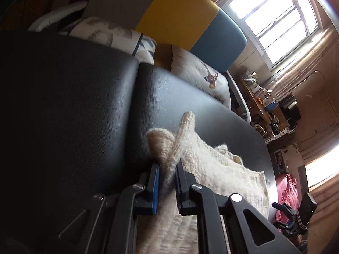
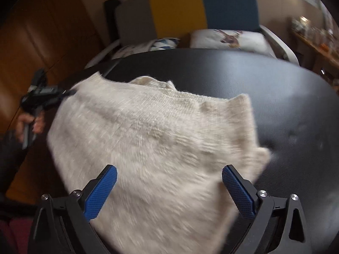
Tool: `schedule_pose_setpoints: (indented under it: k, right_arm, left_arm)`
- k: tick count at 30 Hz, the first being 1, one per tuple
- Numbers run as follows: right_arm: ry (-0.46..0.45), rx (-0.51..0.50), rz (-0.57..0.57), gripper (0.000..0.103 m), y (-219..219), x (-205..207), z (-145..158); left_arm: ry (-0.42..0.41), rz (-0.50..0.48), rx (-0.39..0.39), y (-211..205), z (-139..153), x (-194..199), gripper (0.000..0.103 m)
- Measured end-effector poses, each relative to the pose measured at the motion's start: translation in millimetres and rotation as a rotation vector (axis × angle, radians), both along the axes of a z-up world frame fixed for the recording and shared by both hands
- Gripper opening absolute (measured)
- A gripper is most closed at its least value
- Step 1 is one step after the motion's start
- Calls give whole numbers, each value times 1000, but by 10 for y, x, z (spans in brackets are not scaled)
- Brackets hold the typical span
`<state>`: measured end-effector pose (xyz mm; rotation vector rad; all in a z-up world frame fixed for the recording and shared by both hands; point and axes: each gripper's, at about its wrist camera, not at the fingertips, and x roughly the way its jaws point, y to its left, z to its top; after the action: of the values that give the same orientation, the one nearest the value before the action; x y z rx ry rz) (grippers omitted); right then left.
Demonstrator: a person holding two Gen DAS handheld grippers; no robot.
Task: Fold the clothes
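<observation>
- Step judged in hand: first fold begun; one edge of the cream, fuzzy, loosely knitted garment [image 2: 148, 139] was gripped for lifting.
- The left gripper [image 1: 167, 169] was seen with jaws pinching a bunched ridge of that knit, the blue ribbed pads pressed onto it.
- The right gripper [image 2: 169, 182] was held above the garment, jaws spread wide, nothing between the textured blue pads.
- The garment was spread over the black, grained, leather-like tabletop [image 2: 264, 89], one part overhanging its near left edge.
- Next move, as judged: a second edge would need gripping by the right jaws, then both carried across evenly.
- Material judged soft, stretchy, prone to sagging.
</observation>
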<state>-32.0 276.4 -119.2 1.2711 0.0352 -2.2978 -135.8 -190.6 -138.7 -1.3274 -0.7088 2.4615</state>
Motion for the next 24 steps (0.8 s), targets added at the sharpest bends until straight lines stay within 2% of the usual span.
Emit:
schedule_pose_setpoints:
  k: [3,7,10,13,15,19,21,24]
  right_arm:
    - [-7,41,106,94,-40,17,89]
    - [-18,64,229,91,-225,-48,77]
    - [-56,103,318,91,-362,-167,-55]
    - [-101,215,360,90,-407,-249,-329]
    - [-119,261,378,90,-389,-291,-479]
    - [-112,261,377,95,-395,-287,-595]
    - [-103,258,363,103,-401,-266,-638]
    - [-78,243,325,103,-395,-216,-679]
  left_arm:
    - [-1,-13,-36,-14,176,-21,12]
    - [-7,-38,-83,71,349,3,12]
    - [-7,-45,-70,123,446,29,12]
    - [-7,-64,-49,187,565,46,12]
    - [-10,-77,-17,241,650,79,12]
    - [6,-116,65,457,897,200,12]
    - [23,-143,120,631,1052,289,11]
    - [43,-175,208,927,1242,379,11]
